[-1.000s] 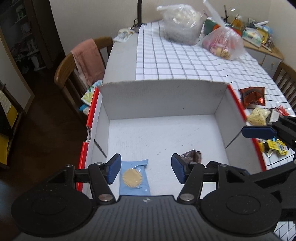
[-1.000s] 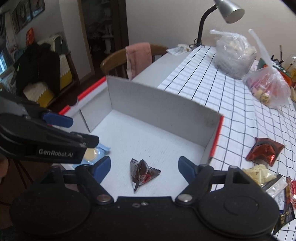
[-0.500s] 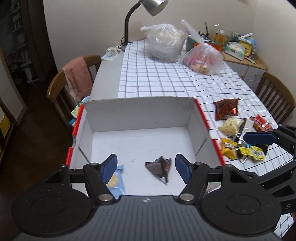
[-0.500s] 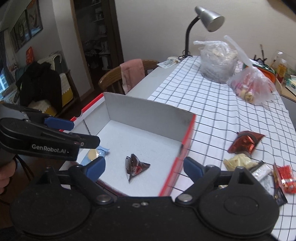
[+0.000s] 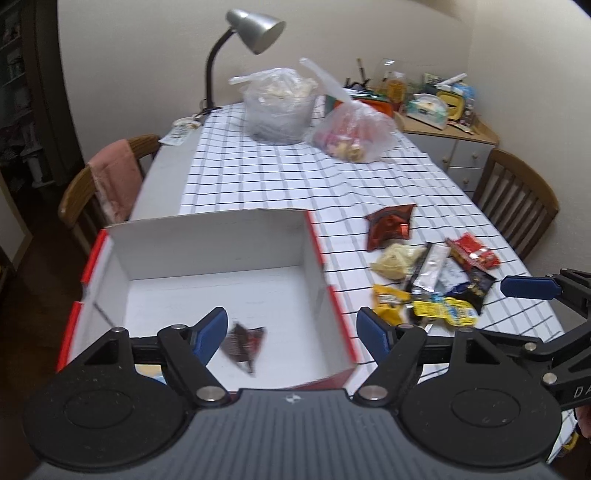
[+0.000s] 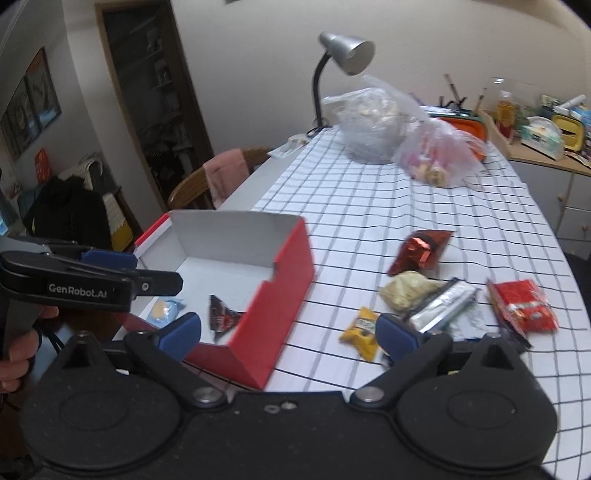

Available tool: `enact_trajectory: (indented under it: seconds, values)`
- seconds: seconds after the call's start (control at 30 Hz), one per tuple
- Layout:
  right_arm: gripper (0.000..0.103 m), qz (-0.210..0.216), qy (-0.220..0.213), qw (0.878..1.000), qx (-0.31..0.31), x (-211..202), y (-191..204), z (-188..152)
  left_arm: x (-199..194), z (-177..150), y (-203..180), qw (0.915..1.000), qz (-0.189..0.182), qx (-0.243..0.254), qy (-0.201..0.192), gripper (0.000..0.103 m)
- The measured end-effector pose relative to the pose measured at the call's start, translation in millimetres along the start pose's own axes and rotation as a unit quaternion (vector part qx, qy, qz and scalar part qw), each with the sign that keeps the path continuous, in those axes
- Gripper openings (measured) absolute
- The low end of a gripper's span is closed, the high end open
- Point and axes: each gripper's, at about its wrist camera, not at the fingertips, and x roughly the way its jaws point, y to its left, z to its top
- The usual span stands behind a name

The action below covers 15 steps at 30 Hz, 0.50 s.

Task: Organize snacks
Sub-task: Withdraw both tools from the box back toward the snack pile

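A red box with a white inside stands at the table's near left. In it lie a dark triangular packet and a blue cookie packet. My left gripper hovers over the box's near right corner, jaws opening, nothing between them. Over the box's red side wall, my right gripper is also opening and holds nothing. To the right on the checked cloth lie loose snacks: a red foil packet, a pale packet, a silver bar, a red packet and yellow packets.
At the table's far end stand a grey desk lamp and two filled plastic bags. Wooden chairs flank the table. A cluttered sideboard fills the back right corner. A hand grips the left gripper's handle.
Both grippers have drawn back from inside the box and swung right, and their jaws stand wider. The loose snack pile has come fully into view. Both packets stay in the box.
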Motion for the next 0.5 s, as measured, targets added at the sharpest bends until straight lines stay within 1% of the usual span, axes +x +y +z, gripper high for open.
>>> enact_trajectory:
  seconds: [0.07,0.2,0.37,0.5]
  values:
    - [0.103,0.000,-0.006,1.000,0.007,-8,-14,-4,1,-2,-13,1.0000,-0.007,0.000,0.000,0.081]
    - [0.103,-0.010,-0.009,1.000,0.020,-19,-40,-12,13,-5,-36,0.9995,-0.027,-0.006,0.016,0.082]
    - [0.103,-0.048,0.000,0.998,0.039,-24,-76,-26,29,-13,-69,0.9987,-0.042,-0.007,0.029,0.082]
    - [0.103,-0.079,0.009,0.995,0.054,-23,-107,-30,44,-16,-97,0.9981,-0.046,0.010,0.039,0.082]
